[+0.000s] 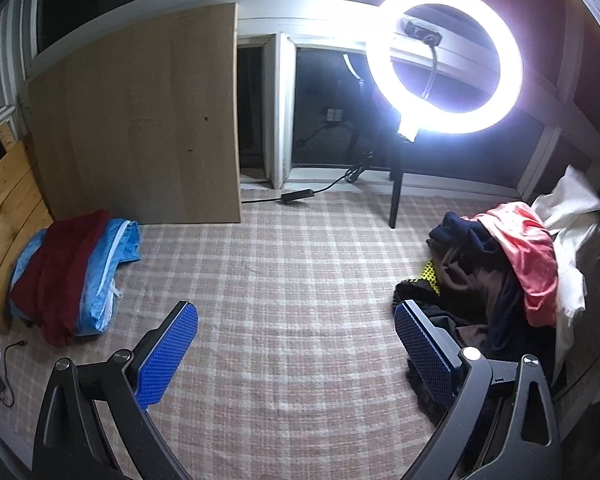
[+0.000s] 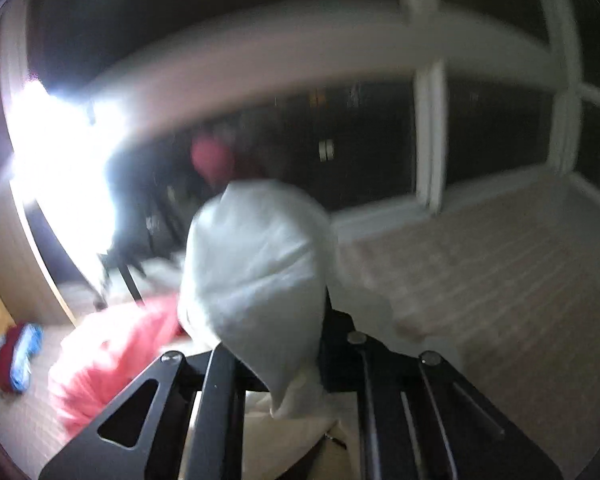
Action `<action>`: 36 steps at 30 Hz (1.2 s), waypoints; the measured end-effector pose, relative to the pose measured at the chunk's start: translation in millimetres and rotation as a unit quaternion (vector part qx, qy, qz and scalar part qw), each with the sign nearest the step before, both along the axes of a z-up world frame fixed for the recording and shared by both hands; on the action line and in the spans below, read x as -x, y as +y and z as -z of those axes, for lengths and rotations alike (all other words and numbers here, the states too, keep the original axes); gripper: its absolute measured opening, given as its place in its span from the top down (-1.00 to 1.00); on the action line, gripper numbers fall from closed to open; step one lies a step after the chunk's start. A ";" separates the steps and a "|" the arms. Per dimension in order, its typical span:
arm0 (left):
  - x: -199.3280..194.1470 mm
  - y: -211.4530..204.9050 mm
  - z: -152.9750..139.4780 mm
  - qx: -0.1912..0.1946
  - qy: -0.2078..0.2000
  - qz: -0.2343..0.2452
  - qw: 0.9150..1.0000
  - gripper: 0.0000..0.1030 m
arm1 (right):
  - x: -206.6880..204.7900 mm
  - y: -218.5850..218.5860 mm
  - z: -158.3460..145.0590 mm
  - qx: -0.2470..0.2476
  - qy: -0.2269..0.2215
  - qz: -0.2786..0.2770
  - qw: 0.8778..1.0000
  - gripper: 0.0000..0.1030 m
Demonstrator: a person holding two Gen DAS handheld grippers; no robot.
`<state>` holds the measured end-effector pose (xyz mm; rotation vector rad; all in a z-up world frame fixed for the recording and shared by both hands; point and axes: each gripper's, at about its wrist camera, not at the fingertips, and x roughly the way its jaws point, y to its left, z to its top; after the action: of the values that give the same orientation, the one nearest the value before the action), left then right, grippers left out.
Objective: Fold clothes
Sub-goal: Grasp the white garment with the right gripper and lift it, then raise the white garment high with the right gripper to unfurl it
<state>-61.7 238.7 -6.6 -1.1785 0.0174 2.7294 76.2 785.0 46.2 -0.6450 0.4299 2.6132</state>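
White garment (image 2: pixel 256 276), soft, light, floppy, pinched in right gripper (image 2: pixel 284 364), lifted off clothes pile (image 1: pixel 496 280) right of ring light (image 1: pixel 444 60). Left gripper (image 1: pixel 296 344) spread, empty. Better grip: hem or shoulder seam.

I count two folded garments stacked at nine o'clock: one maroon cloth (image 1: pixel 56 276) on one light-blue zippered jacket (image 1: pixel 108 268). At three o'clock, one heap holds one pink satin garment (image 1: pixel 532 256), one white shirt (image 1: pixel 572 204), one yellow-and-black mesh piece (image 1: pixel 430 276). One glowing ring lamp (image 1: pixel 444 60) at one o'clock.
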 end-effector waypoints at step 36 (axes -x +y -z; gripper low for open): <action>-74.4 -283.1 -61.6 -0.065 0.101 -0.033 0.992 -0.93 | -66.1 -451.2 -447.7 -0.225 0.278 -0.072 0.931 0.88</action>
<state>12.7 -44.4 54.9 -0.8800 -0.1742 2.8464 142.3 333.8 493.9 0.2339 -0.0772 2.8627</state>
